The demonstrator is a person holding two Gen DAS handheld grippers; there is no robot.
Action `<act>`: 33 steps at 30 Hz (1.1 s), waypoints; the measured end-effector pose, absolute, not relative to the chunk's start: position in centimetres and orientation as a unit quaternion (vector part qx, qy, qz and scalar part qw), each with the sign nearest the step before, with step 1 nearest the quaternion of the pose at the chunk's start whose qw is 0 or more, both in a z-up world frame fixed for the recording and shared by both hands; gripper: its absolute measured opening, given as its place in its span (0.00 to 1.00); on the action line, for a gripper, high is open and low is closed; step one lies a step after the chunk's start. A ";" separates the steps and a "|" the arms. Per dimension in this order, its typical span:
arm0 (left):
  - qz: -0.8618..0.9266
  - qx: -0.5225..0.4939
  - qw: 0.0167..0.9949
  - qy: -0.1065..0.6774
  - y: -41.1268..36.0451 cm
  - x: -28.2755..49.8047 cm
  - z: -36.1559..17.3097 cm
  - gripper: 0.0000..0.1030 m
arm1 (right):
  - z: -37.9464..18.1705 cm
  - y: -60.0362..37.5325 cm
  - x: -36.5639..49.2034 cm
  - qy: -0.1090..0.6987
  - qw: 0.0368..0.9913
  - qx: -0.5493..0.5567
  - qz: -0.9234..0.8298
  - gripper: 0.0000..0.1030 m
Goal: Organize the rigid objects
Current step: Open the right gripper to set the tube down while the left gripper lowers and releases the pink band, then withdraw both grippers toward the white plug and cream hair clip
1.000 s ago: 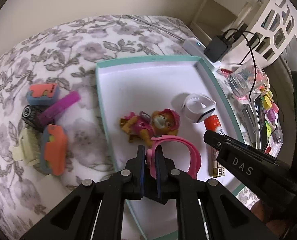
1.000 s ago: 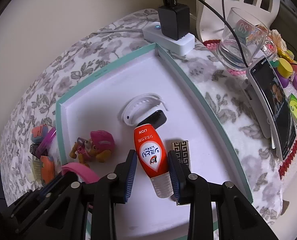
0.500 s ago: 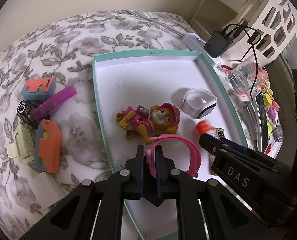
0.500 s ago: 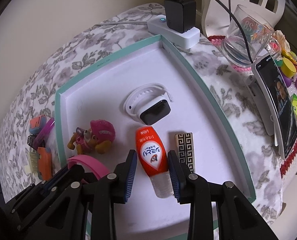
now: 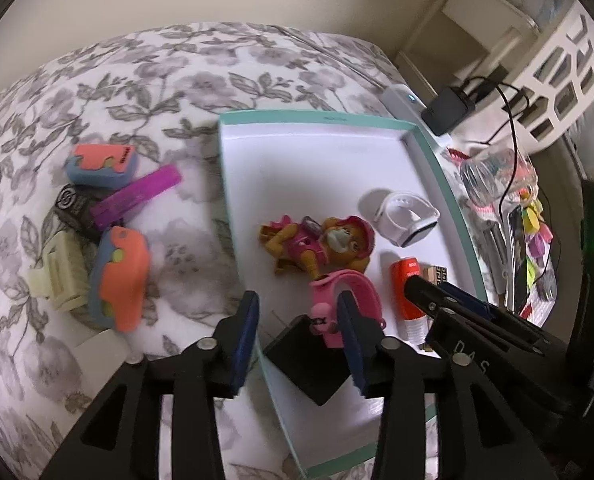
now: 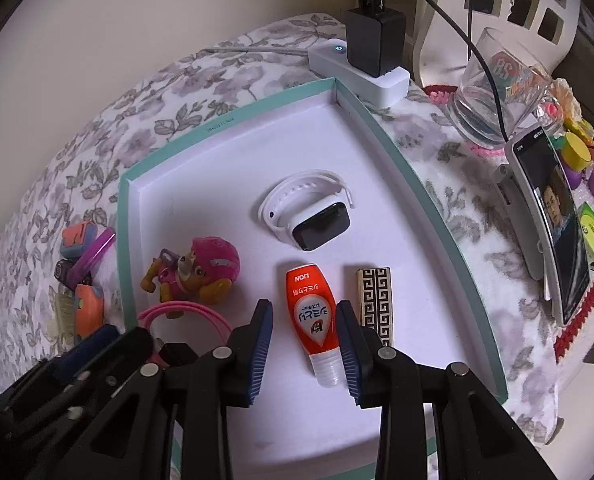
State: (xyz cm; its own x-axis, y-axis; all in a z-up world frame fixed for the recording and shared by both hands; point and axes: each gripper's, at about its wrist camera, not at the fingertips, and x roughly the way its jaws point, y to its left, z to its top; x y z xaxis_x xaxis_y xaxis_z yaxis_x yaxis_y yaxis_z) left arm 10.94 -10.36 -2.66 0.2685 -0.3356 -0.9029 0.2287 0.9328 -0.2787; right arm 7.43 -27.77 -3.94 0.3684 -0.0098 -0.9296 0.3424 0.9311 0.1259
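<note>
A teal-rimmed white tray [image 5: 317,116] [image 6: 409,168] holds a white smartwatch [image 6: 309,212], a pink toy dog [image 6: 201,276], a gold-and-black patterned bar [image 6: 377,300], a red tube [image 6: 311,308] and a pink watch band [image 5: 345,300]. My left gripper [image 5: 297,304] hovers over the tray's left rim, its jaws opening. The pink band lies in the tray by its right finger and is not pinched. My right gripper [image 6: 303,320] straddles the red tube, its jaws opening slightly. A gap shows at its left pad, and the tube rests on the tray floor.
Left of the tray on the floral cloth lie a blue-orange foam block [image 5: 101,160], a purple strip [image 5: 137,196], a cream clip [image 5: 63,276] and an orange car shape [image 5: 119,276]. Right of the tray are a power strip [image 6: 361,64], a glass [image 6: 497,92] and a phone [image 6: 553,220].
The left jaws spread apart and let go of the pink watch band, which now lies in the tray. The red tube came down beside the patterned bar, and the right pads loosened on it.
</note>
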 end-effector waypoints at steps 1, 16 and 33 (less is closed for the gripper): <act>-0.173 -0.049 0.796 0.577 -10.0 11.0 -2.5 0.50 | -3.9 -27.7 7.4 0.551 0.814 0.149 -0.109 0.38; -0.066 -0.088 0.823 0.558 -1.7 11.1 -0.6 0.82 | -3.0 -25.3 7.2 0.526 0.838 0.115 -0.088 0.77; 0.035 -0.171 0.823 0.540 10.1 10.5 0.6 0.92 | -1.0 -21.3 7.2 0.477 0.873 0.094 -0.046 1.00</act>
State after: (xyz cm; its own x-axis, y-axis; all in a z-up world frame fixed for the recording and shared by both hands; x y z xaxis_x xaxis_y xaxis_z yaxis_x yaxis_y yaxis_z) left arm 10.52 10.06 0.60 0.4147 -0.1271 -0.9010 -0.2427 0.9389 -0.2442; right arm 7.23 -21.33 -0.96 0.5410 0.0093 -0.8410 0.1708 0.9779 0.1208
